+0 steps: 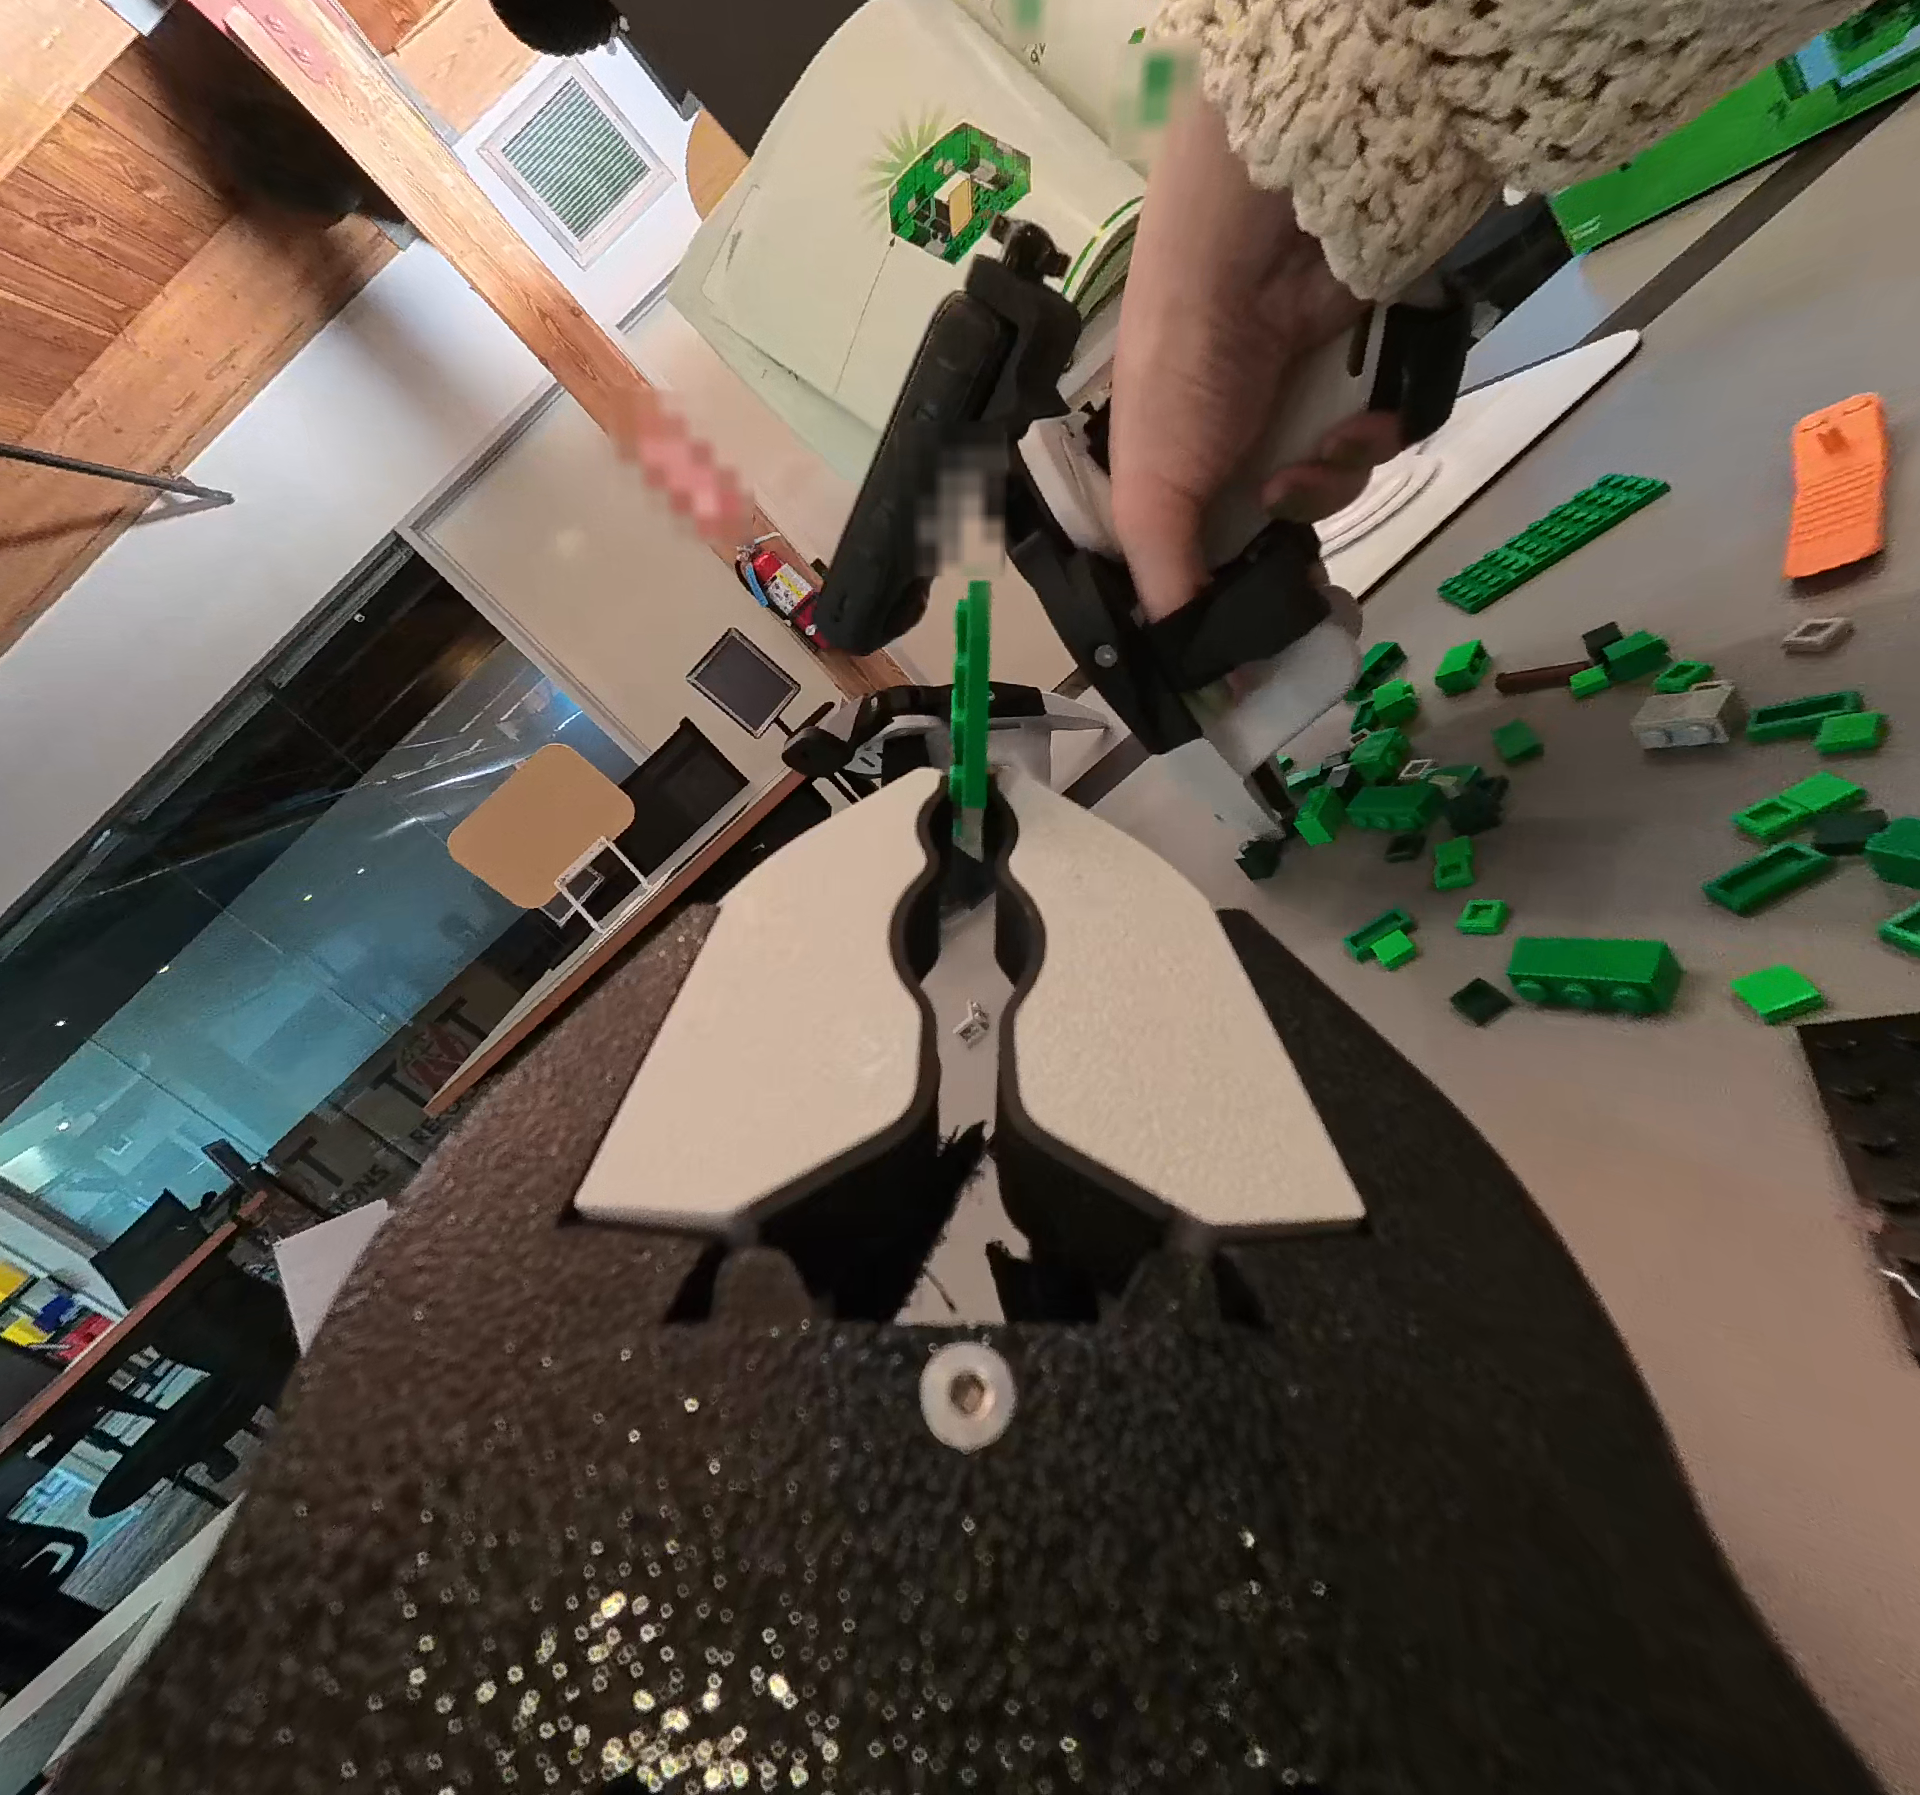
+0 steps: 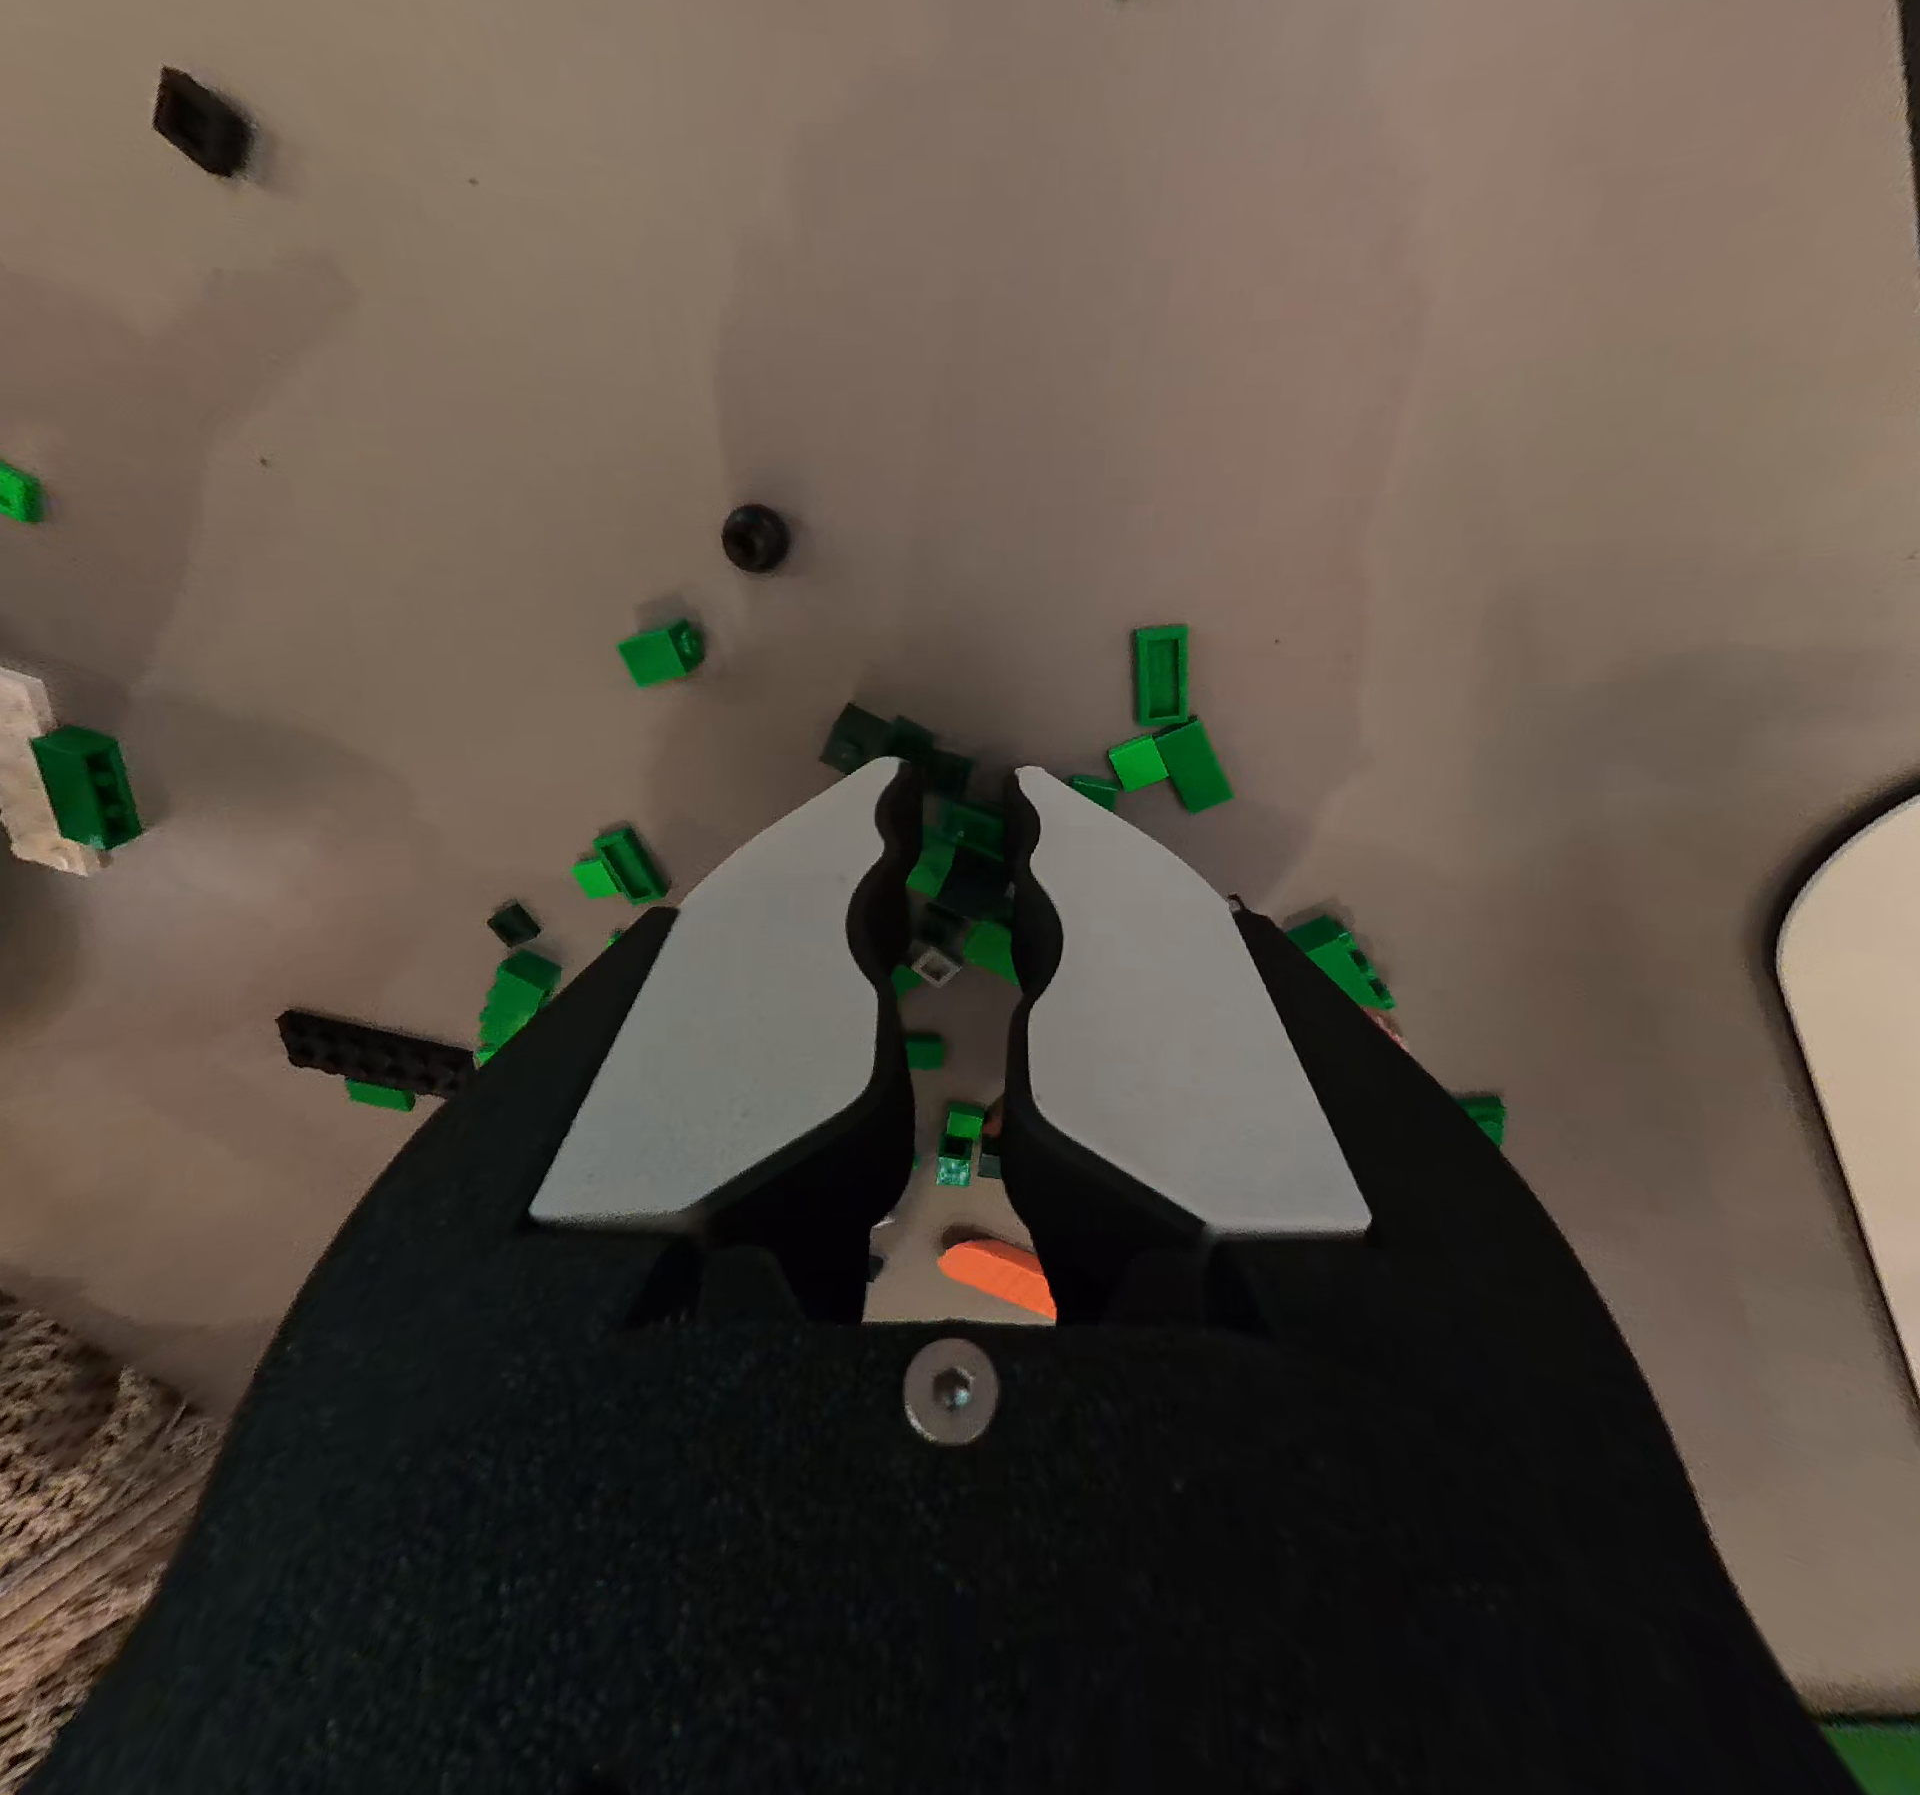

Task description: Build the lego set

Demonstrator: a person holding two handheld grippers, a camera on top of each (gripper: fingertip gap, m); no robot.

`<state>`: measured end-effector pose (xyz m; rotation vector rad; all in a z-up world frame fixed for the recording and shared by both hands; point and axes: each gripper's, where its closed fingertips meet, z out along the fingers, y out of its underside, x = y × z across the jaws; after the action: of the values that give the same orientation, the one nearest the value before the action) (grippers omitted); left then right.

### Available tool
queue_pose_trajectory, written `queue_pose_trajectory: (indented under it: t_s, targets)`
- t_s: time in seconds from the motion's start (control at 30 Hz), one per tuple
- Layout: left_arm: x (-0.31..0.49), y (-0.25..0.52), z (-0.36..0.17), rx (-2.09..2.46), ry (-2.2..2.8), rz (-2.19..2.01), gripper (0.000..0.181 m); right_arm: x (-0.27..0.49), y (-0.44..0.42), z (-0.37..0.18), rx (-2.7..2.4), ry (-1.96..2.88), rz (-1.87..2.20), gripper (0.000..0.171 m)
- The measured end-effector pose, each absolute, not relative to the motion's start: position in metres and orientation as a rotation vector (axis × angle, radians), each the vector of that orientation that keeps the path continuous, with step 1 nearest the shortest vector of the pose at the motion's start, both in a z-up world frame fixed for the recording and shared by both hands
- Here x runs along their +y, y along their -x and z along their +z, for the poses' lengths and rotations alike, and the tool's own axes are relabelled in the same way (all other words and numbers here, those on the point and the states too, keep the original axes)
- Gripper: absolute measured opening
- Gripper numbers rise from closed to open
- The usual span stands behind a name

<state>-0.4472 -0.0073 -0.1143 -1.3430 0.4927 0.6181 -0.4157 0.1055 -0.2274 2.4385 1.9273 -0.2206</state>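
My left gripper (image 1: 971, 795) is shut on a thin green plate (image 1: 971, 696), held edge-on and raised off the table. My right gripper (image 2: 961, 779) points down over a pile of small green bricks (image 2: 971, 846), its jaws a narrow gap apart with nothing gripped. In the left wrist view the right gripper (image 1: 1252, 805) is held by a hand in a knitted sleeve, its tips at the left edge of the same pile (image 1: 1371, 800).
An open instruction booklet (image 1: 883, 187) stands behind. On the grey table lie an orange brick separator (image 1: 1839, 488), a long green plate (image 1: 1548, 540), a green brick (image 1: 1590, 976), a black baseplate corner (image 1: 1870, 1101), a black long plate (image 2: 374, 1054), a black round piece (image 2: 755, 537) and a white mat (image 2: 1860, 1070). The gap from one gripper's tips to the other's is roughly 15 cm. The left gripper is farther from the black round piece (image 2: 755, 537), some 15 cm, than the right, some 5 cm.
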Motion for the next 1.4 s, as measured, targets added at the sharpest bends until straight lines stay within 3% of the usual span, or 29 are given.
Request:
queue_pose_trajectory:
  t_s: [0.17,0.27,0.5,0.67,0.8,0.9,1.4]
  targets:
    - [-0.007,0.445,-0.116,0.507,1.343,0.622,0.004,0.105,0.418,-0.228,1.919,-2.438,-0.279,0.012]
    - [-0.007,0.444,-0.116,0.518,1.343,0.625,0.004,0.106,0.42,-0.227,1.959,-2.439,-0.294,0.0]
    - [-0.007,0.443,-0.116,0.53,1.343,0.639,0.004,0.087,0.413,-0.184,2.405,-2.281,-0.582,0.0]
    - [-0.007,0.445,-0.116,0.512,1.349,0.638,0.004,0.07,0.408,-0.188,2.813,-1.862,-0.675,0.012]
    - [-0.01,0.445,-0.114,0.492,1.344,0.618,0.004,0.082,0.411,-0.209,2.862,-1.677,-0.548,0.014]
    - [-0.009,0.447,-0.114,0.476,1.349,0.597,0.004,0.092,0.42,-0.213,2.853,-1.642,-0.542,0.005]
    - [-0.008,0.446,-0.115,0.474,1.353,0.586,0.004,0.096,0.42,-0.228,2.779,-1.478,-0.47,0.013]
